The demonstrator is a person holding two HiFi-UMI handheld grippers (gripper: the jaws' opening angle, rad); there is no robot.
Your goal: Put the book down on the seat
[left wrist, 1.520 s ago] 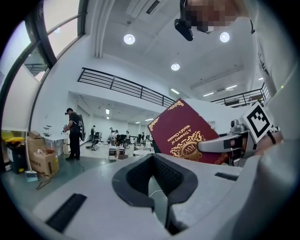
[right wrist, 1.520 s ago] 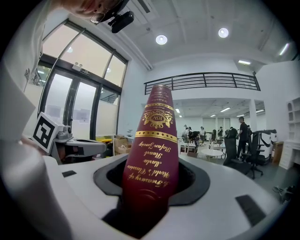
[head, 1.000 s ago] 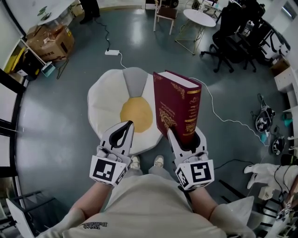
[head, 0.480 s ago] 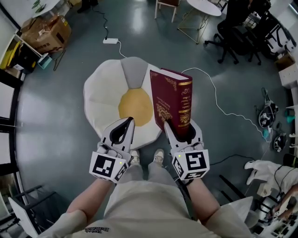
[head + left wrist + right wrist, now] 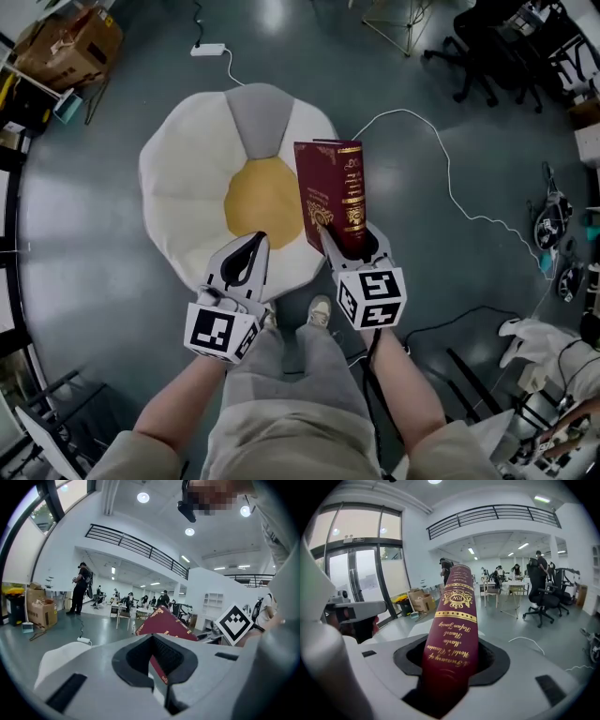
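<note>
A thick maroon book (image 5: 330,192) with gold lettering stands upright, and my right gripper (image 5: 354,242) is shut on its lower end. It hangs over the right edge of the seat (image 5: 187,187), a white flower-shaped floor cushion with a yellow centre and one grey petal. In the right gripper view the book's spine (image 5: 454,634) rises from between the jaws. My left gripper (image 5: 251,251) is shut and empty, over the seat's near edge, left of the book. The left gripper view looks over its shut jaws (image 5: 153,638) at the book's cover (image 5: 164,623).
A white cable (image 5: 441,178) loops over the grey floor right of the seat. A power strip (image 5: 208,49) lies beyond it, a cardboard box (image 5: 66,42) at far left, office chairs (image 5: 497,56) at far right. My shoe (image 5: 319,309) is by the seat's near edge.
The right gripper and the book have shifted left and nearer to the seat's right edge. The seat now lies more directly below me. The left gripper has kept its place, still shut.
</note>
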